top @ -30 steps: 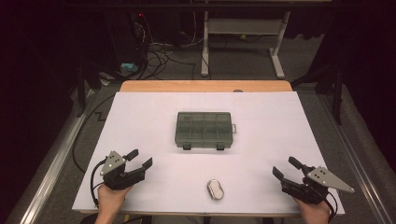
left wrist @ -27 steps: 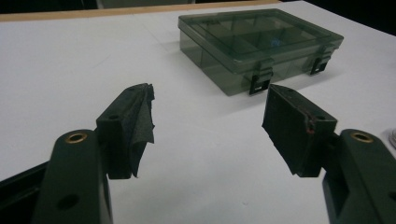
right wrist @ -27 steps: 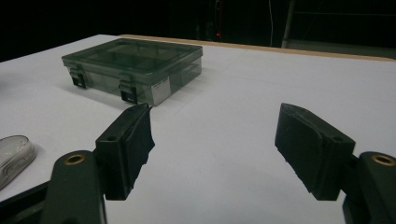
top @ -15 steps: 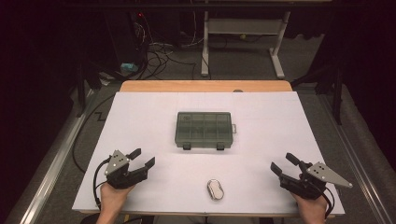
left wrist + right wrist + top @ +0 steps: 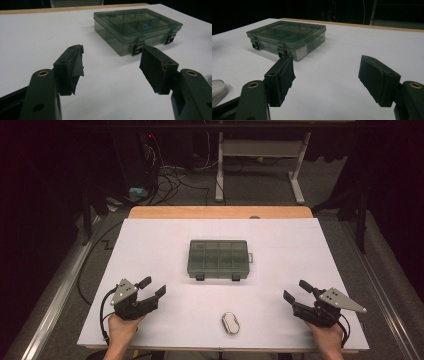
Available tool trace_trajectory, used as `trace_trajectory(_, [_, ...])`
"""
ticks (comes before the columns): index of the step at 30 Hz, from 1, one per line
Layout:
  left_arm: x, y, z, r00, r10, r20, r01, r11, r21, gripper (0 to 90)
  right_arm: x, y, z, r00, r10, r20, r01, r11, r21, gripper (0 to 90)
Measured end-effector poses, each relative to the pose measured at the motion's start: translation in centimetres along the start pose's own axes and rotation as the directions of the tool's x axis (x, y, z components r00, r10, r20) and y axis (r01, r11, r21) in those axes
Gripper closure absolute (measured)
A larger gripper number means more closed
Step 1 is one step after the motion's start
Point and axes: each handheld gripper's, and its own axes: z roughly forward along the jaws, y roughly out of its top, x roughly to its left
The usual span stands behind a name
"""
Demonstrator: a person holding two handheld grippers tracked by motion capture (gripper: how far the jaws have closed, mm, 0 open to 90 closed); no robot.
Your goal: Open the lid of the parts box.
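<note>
A dark translucent compartment box (image 5: 218, 259) lies shut in the middle of the white table (image 5: 150, 245), with two latches on its near side. A small white oval object (image 5: 230, 322) rests near the front edge. My left gripper (image 5: 152, 287) sits at the front left, open and empty, jaws pointing toward the box (image 5: 136, 28). My right gripper (image 5: 296, 291) sits at the front right, also open and empty, with the box (image 5: 287, 35) ahead to its left and the oval object (image 5: 218, 90) at the left edge of its view.
A wooden strip (image 5: 220, 212) runs along the table's far edge. Beyond it stand a desk frame (image 5: 260, 165) and loose cables (image 5: 170, 177) on the floor. Metal rails (image 5: 55, 295) flank the table on both sides.
Both grippers have shifted slightly inward and forward along the front edge. Both stay open; the box and the oval object have not moved.
</note>
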Motion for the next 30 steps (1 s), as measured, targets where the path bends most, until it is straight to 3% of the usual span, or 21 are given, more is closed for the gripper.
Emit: trace_trajectory(30, [-0.8, 1.0, 2.9, 0.9987, 0.013, 0.050, -0.013, 0.9999, 0.008, 35.8, 0.7, 0.7, 2.8, 0.9991, -0.001, -0.043, 0.001, 1.000, 0.005, 29.6])
